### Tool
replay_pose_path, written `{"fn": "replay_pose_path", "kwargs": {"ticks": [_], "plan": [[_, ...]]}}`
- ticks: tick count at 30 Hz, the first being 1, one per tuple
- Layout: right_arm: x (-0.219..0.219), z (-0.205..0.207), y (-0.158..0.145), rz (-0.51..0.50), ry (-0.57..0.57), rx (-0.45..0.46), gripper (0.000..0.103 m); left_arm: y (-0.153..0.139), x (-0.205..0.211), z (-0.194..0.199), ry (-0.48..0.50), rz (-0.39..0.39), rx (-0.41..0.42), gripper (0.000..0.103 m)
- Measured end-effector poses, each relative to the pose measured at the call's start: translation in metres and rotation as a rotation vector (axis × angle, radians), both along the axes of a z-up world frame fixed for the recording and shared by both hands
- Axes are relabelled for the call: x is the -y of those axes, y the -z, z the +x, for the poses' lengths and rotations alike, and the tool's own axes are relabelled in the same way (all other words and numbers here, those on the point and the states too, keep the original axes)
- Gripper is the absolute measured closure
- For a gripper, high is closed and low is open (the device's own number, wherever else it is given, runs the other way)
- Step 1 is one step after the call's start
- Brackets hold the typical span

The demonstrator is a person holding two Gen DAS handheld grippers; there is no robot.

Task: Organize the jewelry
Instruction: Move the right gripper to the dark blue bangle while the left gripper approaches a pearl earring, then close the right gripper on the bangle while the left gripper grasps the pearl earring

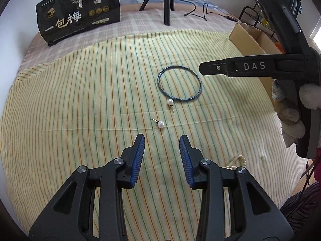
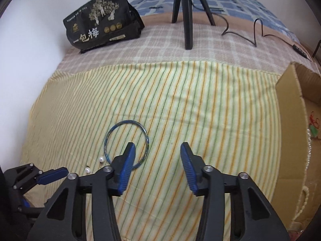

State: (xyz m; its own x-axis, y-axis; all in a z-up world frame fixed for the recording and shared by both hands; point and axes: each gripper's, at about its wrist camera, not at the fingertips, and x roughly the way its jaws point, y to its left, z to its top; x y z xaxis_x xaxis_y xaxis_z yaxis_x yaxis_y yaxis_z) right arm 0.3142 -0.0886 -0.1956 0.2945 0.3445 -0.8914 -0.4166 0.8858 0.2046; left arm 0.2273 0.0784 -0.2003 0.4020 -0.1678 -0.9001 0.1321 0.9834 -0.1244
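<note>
Bed (image 2: 164,46) covered with pink-beige plaid blanket, yellow striped cloth (image 1: 80,104) spread over front part. On cloth: blue bangle (image 1: 179,83) lying flat, two pearl earrings just beside it, nearer one (image 1: 161,124) and one (image 1: 170,101) almost touching bangle rim. Pearl necklace (image 1: 237,161) bunched at cloth's near right. On blanket further back: black snack bag (image 1: 80,12) standing by wall, tripod (image 2: 187,20), black cable (image 2: 254,32). Cardboard box (image 2: 297,108) at right edge of bed.
</note>
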Motion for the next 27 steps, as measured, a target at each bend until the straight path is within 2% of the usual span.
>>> {"fn": "replay_pose_path", "kwargs": {"ticks": [8,12,13,21,27], "plan": [[-0.009,0.009,0.011,0.015,0.002,-0.029,0.077,0.007,0.002,0.011,-0.003,-0.019,-0.015,0.067],[-0.013,0.013,0.015,0.017,0.002,-0.034,0.078,0.010,0.004,0.016,-0.002,-0.018,-0.024,0.068],[-0.013,0.014,0.015,0.018,0.001,-0.034,0.078,0.011,0.005,0.017,-0.001,-0.013,-0.026,0.073],[-0.017,0.017,0.018,0.015,0.000,-0.036,0.083,0.020,0.005,0.023,-0.004,-0.007,-0.037,0.074],[-0.022,0.016,0.021,-0.026,-0.014,-0.016,0.088,0.023,0.010,0.024,0.012,0.022,-0.031,0.076]]}}
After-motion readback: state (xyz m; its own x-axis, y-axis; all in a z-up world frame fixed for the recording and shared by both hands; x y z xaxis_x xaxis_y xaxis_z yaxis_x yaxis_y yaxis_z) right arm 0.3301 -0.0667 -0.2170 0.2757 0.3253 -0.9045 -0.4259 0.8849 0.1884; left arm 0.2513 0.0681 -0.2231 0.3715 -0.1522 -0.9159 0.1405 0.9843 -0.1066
